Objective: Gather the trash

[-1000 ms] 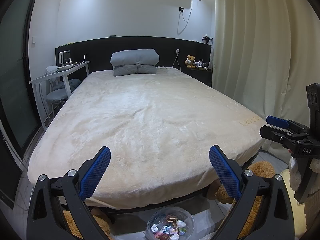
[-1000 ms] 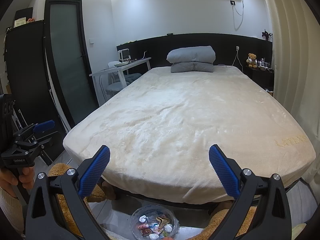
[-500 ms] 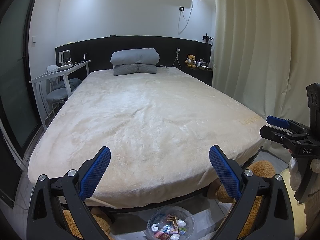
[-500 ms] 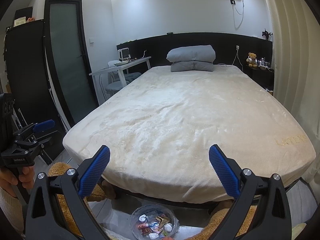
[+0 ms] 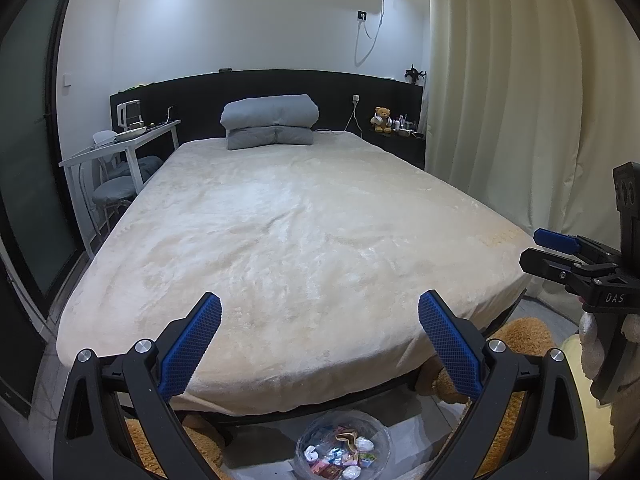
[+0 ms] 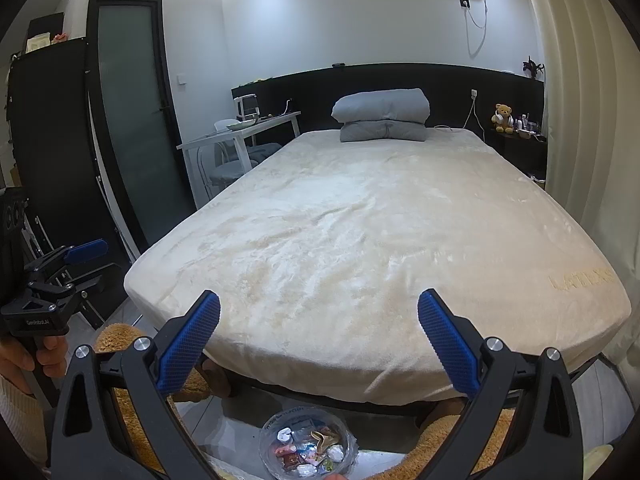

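A clear round container (image 5: 343, 450) full of crumpled wrappers and paper bits stands on the floor at the foot of the bed; it also shows in the right wrist view (image 6: 307, 446). My left gripper (image 5: 320, 342) is open and empty, held above the container. My right gripper (image 6: 319, 340) is open and empty, likewise above it. Each gripper shows from the side in the other's view: the right gripper (image 5: 568, 256) and the left gripper (image 6: 72, 264).
A wide bed with a cream blanket (image 5: 296, 232) fills the room, with a folded grey duvet (image 5: 270, 126) at the head. Brown plush toys (image 6: 120, 344) lie at the bed's foot. A white desk (image 5: 120, 140) stands left, curtains (image 5: 520, 100) right.
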A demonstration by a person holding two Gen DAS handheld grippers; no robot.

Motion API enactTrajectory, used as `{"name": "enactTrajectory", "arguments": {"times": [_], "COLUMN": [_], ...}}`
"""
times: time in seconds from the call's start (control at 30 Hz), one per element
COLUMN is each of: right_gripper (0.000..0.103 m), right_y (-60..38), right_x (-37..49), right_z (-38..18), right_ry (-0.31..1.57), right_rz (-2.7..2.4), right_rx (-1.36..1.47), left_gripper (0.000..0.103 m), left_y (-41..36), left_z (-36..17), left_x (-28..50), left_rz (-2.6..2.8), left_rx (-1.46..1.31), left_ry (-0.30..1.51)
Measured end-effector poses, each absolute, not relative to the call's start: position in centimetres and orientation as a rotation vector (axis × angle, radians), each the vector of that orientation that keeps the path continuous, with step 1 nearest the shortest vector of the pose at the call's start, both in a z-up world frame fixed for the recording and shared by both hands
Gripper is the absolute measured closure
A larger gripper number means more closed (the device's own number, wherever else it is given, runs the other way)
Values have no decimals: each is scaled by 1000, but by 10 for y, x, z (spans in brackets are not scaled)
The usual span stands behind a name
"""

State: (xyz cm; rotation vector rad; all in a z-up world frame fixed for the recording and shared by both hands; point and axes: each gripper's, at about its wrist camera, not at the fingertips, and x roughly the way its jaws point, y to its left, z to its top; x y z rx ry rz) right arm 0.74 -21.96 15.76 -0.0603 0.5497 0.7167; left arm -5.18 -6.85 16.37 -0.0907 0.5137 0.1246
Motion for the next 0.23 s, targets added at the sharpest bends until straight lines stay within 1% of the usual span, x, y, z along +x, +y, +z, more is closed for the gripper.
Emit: {"name": "enactTrajectory", "arguments": {"times": [0.23], "right_gripper": [5], "right_y": [-219], "right_x": [8], "right_z": [158], "right_ry": [551], "right_rz": [717], "right_rx": [-61], "left_gripper": [6], "left_y": [-66], "left_z": [162], "left_x": [-51], "left_rz": [129], "left_rx": [-91], "left_ry": [517]}}
